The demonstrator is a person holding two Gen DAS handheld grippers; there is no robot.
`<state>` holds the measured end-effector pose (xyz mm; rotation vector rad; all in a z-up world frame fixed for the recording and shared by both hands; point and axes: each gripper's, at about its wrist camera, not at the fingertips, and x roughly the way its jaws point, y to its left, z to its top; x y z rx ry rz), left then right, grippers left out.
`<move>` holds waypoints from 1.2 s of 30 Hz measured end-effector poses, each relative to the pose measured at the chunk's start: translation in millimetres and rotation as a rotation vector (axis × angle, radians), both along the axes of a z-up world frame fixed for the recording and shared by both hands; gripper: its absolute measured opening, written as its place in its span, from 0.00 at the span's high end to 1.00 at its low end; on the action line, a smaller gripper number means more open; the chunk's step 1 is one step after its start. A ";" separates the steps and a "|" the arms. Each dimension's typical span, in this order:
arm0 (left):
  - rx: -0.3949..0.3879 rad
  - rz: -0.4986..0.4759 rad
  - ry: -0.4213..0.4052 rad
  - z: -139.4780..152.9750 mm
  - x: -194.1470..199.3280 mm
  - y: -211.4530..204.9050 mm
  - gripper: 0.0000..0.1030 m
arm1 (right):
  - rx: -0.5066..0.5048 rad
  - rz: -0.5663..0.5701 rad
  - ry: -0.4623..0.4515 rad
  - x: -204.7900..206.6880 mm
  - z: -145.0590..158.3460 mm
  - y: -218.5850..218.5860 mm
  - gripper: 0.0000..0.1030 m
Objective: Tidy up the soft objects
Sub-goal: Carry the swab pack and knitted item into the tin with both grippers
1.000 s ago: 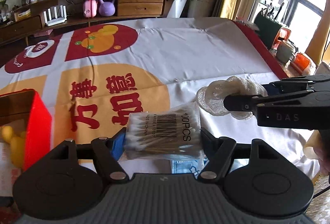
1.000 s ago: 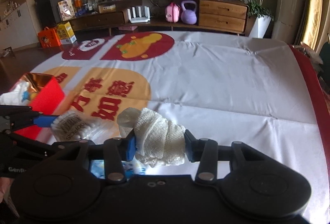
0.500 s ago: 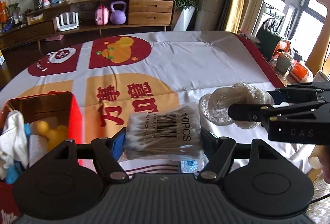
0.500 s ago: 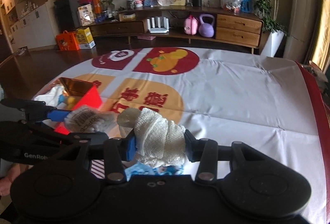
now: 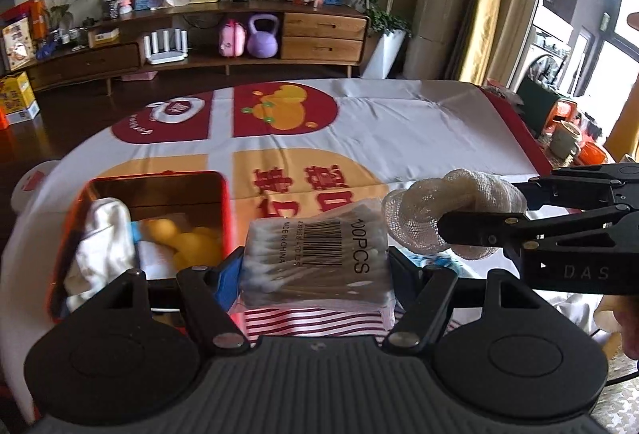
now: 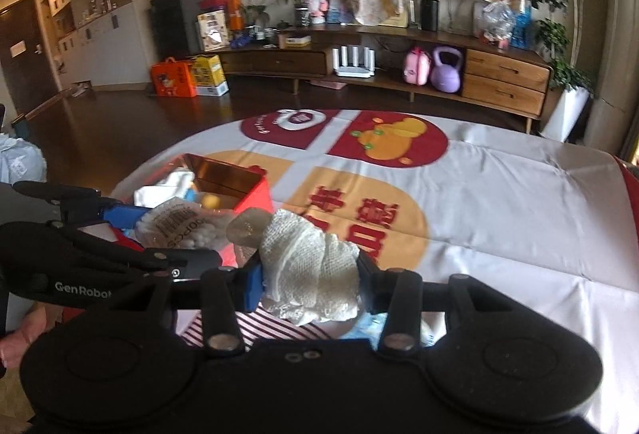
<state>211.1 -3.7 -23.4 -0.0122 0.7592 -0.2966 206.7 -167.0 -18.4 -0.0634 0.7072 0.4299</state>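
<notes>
My left gripper (image 5: 315, 266) is shut on a clear pack of cotton swabs (image 5: 315, 254) marked 100PCS and holds it above the table, just right of the red box (image 5: 223, 190). My right gripper (image 6: 309, 274) is shut on a white gauze roll (image 6: 311, 270); the roll also shows in the left wrist view (image 5: 439, 210), right of the swab pack. The swab pack shows in the right wrist view (image 6: 179, 230) at the left. The red box (image 6: 255, 194) is open and holds a white cloth (image 5: 100, 234) and yellow soft items (image 5: 187, 238).
The table carries a white cloth with red and orange prints (image 5: 399, 138). A red-and-white striped item (image 5: 311, 322) lies under the grippers near the front edge. A low wooden cabinet (image 5: 319, 34) stands behind the table. Cups and containers (image 5: 567, 138) sit off the right edge.
Both grippers have moved left with their loads. The red box has come into fuller view under the left gripper, showing its contents.
</notes>
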 end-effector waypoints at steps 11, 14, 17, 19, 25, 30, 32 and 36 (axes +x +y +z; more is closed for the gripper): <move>0.008 0.085 0.006 0.4 -8.4 58.3 0.29 | -0.016 0.087 -0.005 8.1 3.3 61.2 0.56; 0.017 0.100 0.008 -1.8 -7.4 70.9 0.29 | -0.018 0.106 0.004 13.9 1.8 77.7 0.56; 0.019 0.120 0.013 -5.1 -5.3 86.4 0.29 | -0.027 0.121 0.010 20.7 -0.9 92.6 0.56; 0.025 0.134 0.017 -8.1 -2.3 95.7 0.29 | -0.034 0.130 0.016 26.9 -3.6 102.0 0.56; 0.043 0.178 0.039 -20.0 8.1 122.2 0.29 | -0.056 0.146 0.037 49.7 -15.1 125.2 0.56; 0.051 0.210 0.064 -33.3 21.9 138.9 0.29 | -0.070 0.147 0.063 73.9 -28.3 142.4 0.56; 0.053 0.214 0.074 -38.2 27.7 142.8 0.29 | -0.078 0.141 0.067 83.5 -33.1 149.0 0.56; 0.065 0.212 0.083 -45.8 40.5 144.6 0.30 | -0.101 0.140 0.075 98.8 -44.1 161.7 0.55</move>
